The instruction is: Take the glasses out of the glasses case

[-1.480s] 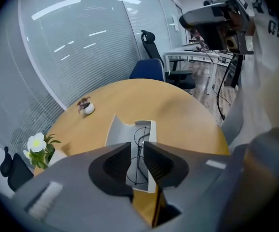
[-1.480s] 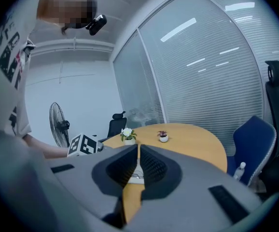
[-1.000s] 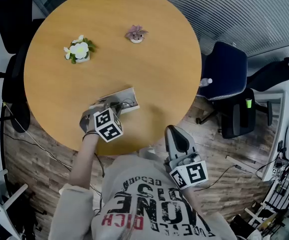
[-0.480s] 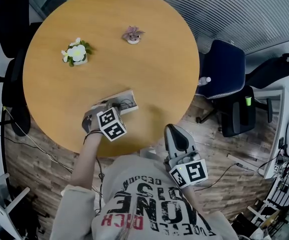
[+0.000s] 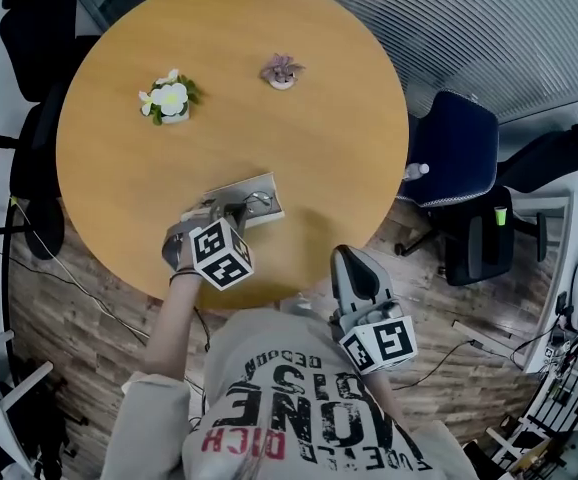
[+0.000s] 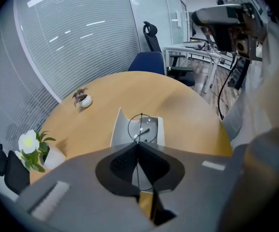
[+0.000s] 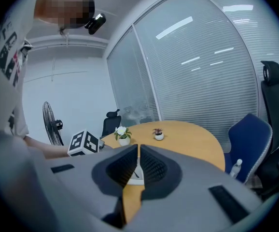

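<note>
Gripping thin wire frame of glasses (image 6: pixel 142 128), left gripper (image 6: pixel 138 144) has jaws pressed together on it. Round lens rim stands just beyond jaw tips, directly over glasses case (image 6: pixel 118 129), which lies open on table (image 6: pixel 192 115) ahead of jaws. Judgement: case opened, grasp made, lift-out at early stage; cannot tell whether any part of glasses touches case. Left to do: bring glasses clear of case. Right gripper (image 7: pixel 138 149) hangs off table edge, jaws closed on nothing, case well ahead of its tips.
</note>
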The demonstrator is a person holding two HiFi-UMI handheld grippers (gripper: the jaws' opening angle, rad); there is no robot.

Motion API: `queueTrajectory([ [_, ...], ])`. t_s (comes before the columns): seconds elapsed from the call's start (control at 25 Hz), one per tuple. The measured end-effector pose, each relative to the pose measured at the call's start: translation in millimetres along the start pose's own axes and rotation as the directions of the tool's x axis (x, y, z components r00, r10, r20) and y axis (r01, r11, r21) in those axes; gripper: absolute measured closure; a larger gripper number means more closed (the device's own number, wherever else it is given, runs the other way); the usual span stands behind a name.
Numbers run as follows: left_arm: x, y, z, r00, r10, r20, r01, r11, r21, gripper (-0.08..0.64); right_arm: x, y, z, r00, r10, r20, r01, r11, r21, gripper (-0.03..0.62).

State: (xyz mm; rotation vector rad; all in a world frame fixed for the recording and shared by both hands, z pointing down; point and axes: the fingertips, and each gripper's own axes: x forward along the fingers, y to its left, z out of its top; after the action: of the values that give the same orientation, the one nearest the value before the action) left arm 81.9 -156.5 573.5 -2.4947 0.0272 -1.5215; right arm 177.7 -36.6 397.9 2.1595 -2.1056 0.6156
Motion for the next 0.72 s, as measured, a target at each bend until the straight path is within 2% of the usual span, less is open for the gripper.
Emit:
queueTrajectory([
  [0.36, -38, 10, 13, 0.995, 0.073, 0.062, -0.072, 0.997, -0.026, 0.543, 8, 11, 6, 0.998, 0.057, 0.013, -0.057, 0.998, -0.016, 0.568],
  [0.72, -80, 17, 25, 0.981, 0.152, 0.120, -0.144, 0.987, -0.070, 0.543, 8, 21, 11, 0.994, 0.101, 0.035, -0.100, 0.995, -0.026, 0.568],
])
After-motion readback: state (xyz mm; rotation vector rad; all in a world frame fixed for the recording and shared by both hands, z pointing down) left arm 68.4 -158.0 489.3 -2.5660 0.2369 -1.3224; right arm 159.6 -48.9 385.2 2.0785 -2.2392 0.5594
